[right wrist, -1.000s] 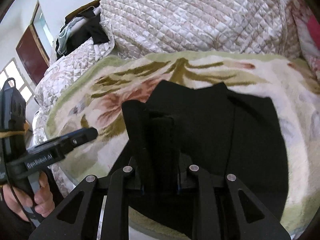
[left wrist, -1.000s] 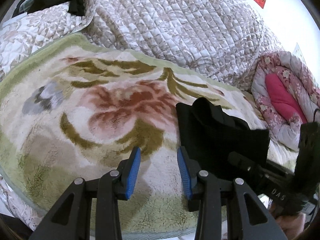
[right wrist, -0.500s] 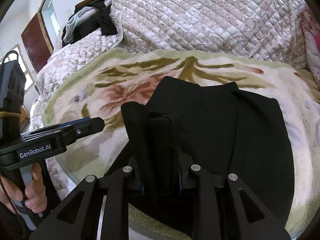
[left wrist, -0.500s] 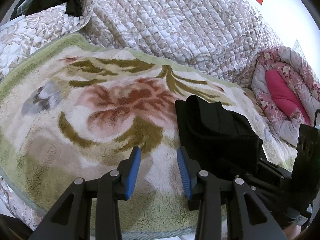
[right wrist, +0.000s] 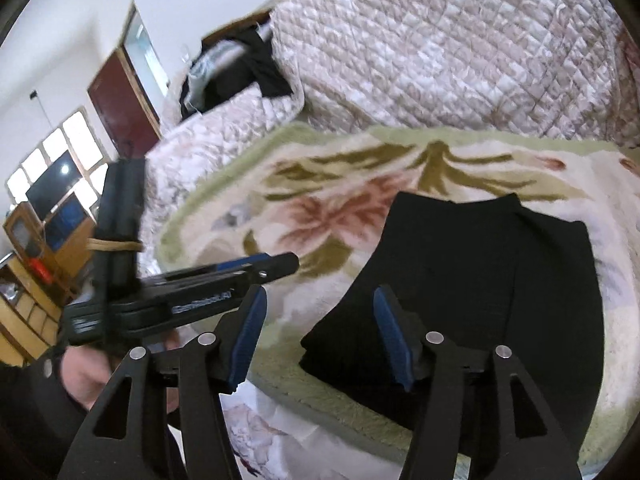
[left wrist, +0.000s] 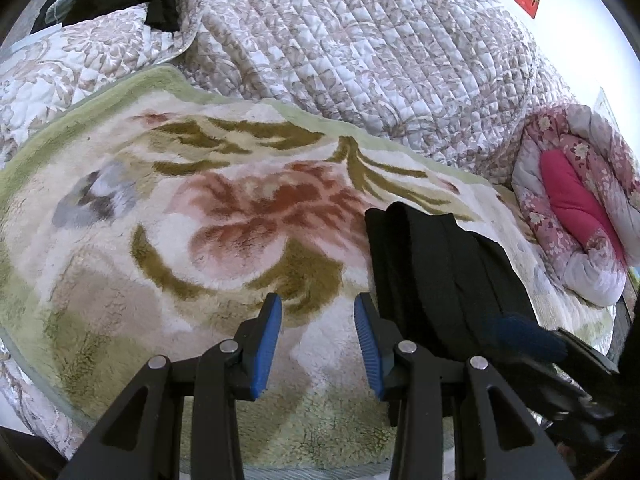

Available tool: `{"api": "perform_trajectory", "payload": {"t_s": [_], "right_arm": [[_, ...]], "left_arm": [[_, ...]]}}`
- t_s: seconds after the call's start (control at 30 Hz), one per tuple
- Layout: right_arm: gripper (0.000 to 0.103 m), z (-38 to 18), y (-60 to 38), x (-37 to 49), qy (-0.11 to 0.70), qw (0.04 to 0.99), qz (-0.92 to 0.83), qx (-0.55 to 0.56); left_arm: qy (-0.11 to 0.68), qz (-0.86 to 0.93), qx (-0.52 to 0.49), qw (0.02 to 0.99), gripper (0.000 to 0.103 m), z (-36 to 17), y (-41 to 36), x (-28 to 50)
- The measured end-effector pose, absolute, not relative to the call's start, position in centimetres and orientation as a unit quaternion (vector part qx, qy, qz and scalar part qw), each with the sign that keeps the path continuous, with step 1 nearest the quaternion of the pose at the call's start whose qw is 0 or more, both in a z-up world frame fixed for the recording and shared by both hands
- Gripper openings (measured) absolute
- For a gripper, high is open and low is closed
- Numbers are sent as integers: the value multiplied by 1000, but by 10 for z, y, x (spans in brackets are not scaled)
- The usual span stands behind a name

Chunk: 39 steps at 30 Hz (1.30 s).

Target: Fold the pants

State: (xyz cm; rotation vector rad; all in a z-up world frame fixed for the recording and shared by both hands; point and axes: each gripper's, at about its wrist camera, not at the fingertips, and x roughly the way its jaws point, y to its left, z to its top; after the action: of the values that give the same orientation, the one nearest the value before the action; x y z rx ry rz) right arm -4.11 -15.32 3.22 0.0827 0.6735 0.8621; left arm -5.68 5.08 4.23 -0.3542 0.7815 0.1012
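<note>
The black pants [right wrist: 480, 280] lie folded into a compact rectangle on the floral blanket [right wrist: 340, 208]. In the left wrist view the pants [left wrist: 440, 272] lie just right of my left gripper [left wrist: 318, 340], which is open and empty over the blanket. My right gripper [right wrist: 320, 340] is open and empty, at the pants' near left edge, its right finger over the cloth. The left gripper also shows in the right wrist view [right wrist: 256, 268], held to the left. A blurred finger of the right gripper [left wrist: 524, 340] shows low on the right in the left wrist view.
A quilted beige comforter [left wrist: 360, 40] is piled behind the blanket. A pink floral quilt roll [left wrist: 576, 208] lies at the right. Dark clothes [right wrist: 240, 68] lie heaped at the far left corner. The bed's near edge runs just below the grippers.
My right gripper has opened and let go of the pants fold, which now lies flat. It has drawn back to the left. The left gripper stays open and almost still.
</note>
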Motion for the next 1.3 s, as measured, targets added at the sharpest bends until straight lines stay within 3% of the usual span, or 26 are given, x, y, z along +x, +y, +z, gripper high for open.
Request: {"api": "perform_trajectory", "payload": {"t_s": [0.07, 0.1, 0.13, 0.23, 0.5, 0.8, 1.0, 1.3], "right_arm": [[56, 24, -166, -37, 326, 863, 382, 52], [49, 17, -171, -33, 336, 866, 367, 53], [34, 9, -173, -29, 350, 865, 356, 50], [23, -12, -170, -25, 382, 852, 355, 39], [23, 9, -188, -11, 374, 852, 363, 40], [23, 30, -232, 60, 364, 889, 277, 31], [23, 4, -226, 99, 392, 883, 257, 17], [20, -14, -242, 108, 396, 887, 233, 39]], "left_arm": [[380, 50, -170, 908, 40, 41, 50, -56], [380, 49, -168, 908, 40, 41, 50, -56], [380, 48, -166, 909, 40, 41, 49, -56], [378, 44, -163, 910, 40, 40, 47, -55], [366, 11, -165, 916, 40, 45, 35, -51], [355, -75, -110, 925, 40, 68, -19, -10], [384, -75, -69, 918, 40, 44, -36, 35], [377, -62, -67, 922, 45, 23, -32, 32]]}}
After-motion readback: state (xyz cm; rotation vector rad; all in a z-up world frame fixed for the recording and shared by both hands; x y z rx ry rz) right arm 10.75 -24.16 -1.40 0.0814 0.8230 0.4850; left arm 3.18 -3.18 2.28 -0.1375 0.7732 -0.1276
